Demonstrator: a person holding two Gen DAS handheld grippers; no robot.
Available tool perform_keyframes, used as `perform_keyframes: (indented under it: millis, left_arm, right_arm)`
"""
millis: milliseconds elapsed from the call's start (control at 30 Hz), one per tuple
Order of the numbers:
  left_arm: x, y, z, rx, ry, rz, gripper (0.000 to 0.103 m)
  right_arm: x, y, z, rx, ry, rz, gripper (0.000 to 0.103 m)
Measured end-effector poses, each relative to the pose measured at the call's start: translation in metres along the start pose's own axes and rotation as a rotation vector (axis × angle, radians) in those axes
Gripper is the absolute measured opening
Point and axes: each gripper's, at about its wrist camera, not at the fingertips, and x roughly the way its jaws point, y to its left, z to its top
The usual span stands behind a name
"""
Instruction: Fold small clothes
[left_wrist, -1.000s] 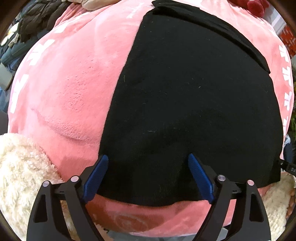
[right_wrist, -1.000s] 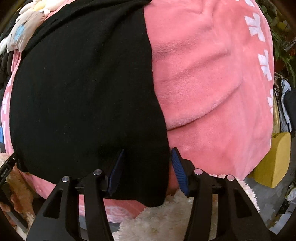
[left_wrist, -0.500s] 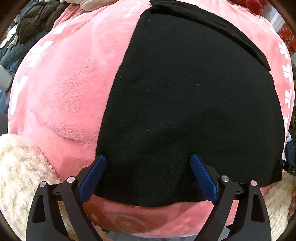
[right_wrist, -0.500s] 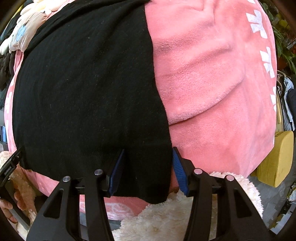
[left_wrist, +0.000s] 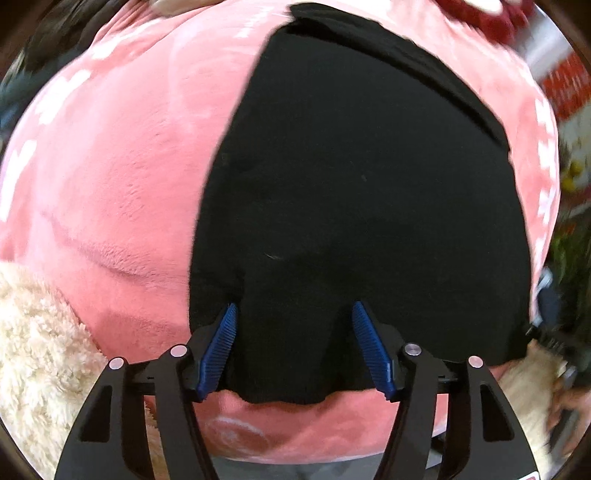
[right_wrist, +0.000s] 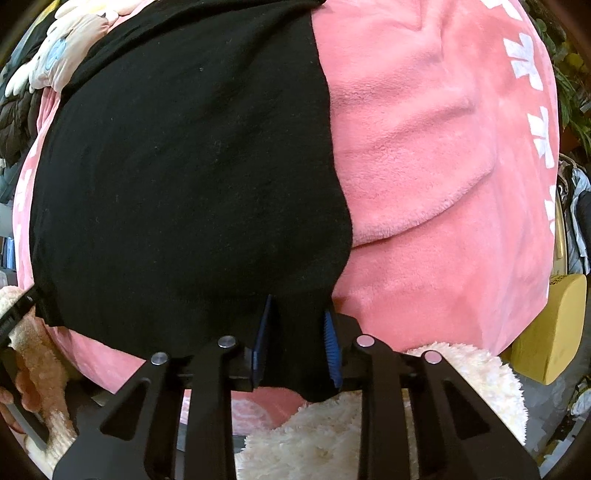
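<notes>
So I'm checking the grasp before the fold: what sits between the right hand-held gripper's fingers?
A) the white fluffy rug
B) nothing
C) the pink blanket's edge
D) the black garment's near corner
D: the right hand-held gripper has the black garment's near corner bunched between its blue pads.

The black garment (left_wrist: 354, 206) is plain, with no print, and lies ahead of both tools. Under it spreads a pink fleece blanket (right_wrist: 436, 177) edged with a row of white motifs. Each hand-held gripper, left (left_wrist: 293, 334) and right (right_wrist: 295, 328), has a black frame and ribbed blue pads (left_wrist: 218, 347). Beside the right one lie a cream shaggy fleece (right_wrist: 332, 435) and a mustard-yellow block (right_wrist: 550, 328), perhaps foam.
</notes>
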Motion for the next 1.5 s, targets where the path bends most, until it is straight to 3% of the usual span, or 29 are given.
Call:
perform_keyframes:
  millis: [133,233,333,433,600,667,700,733,800,1133,1500]
  left_arm:
    - [-0.007,0.023,0.013,-0.147,-0.014,-0.105,0.067]
    - [-0.016,0.035,0.011,-0.219,-0.065,-0.114,0.067]
    - [-0.020,0.041,0.009,-0.235,-0.078,-0.088,0.071]
    - [-0.010,0.045,0.011,-0.241,-0.030,-0.095,0.071]
    - [-0.008,0.036,0.007,-0.157,-0.017,-0.060,0.068]
    - [-0.009,0.036,0.005,-0.142,-0.011,-0.060,0.052]
    - [-0.011,0.035,0.004,-0.135,-0.009,-0.077,0.039]
    - [-0.009,0.033,0.006,-0.134,0.003,-0.093,0.007]
    - [-0.010,0.033,0.005,-0.140,0.020,-0.122,0.008]
    - [-0.082,0.024,0.005,-0.043,-0.052,-0.151,0.008]
    - [-0.129,0.012,0.002,0.022,-0.053,-0.185,0.008]
  right_arm:
    - [0.001,-0.008,0.002,0.028,0.007,0.029,0.029]
    - [0.002,-0.014,0.003,0.043,0.011,0.047,0.030]
    - [0.003,-0.014,0.004,0.045,0.009,0.050,0.032]
    - [0.003,-0.013,0.005,0.045,0.010,0.049,0.033]
    - [0.003,-0.013,0.004,0.045,0.010,0.053,0.033]
    - [0.002,-0.013,0.004,0.044,0.008,0.052,0.033]
    - [0.002,-0.012,0.004,0.042,0.005,0.056,0.031]
    - [0.002,-0.011,0.004,0.040,0.001,0.063,0.023]
    - [-0.001,-0.009,0.002,0.030,-0.015,0.085,0.005]
    - [-0.062,-0.008,-0.024,0.027,-0.175,0.124,0.004]
    - [-0.097,-0.034,-0.034,0.021,-0.186,0.164,0.004]
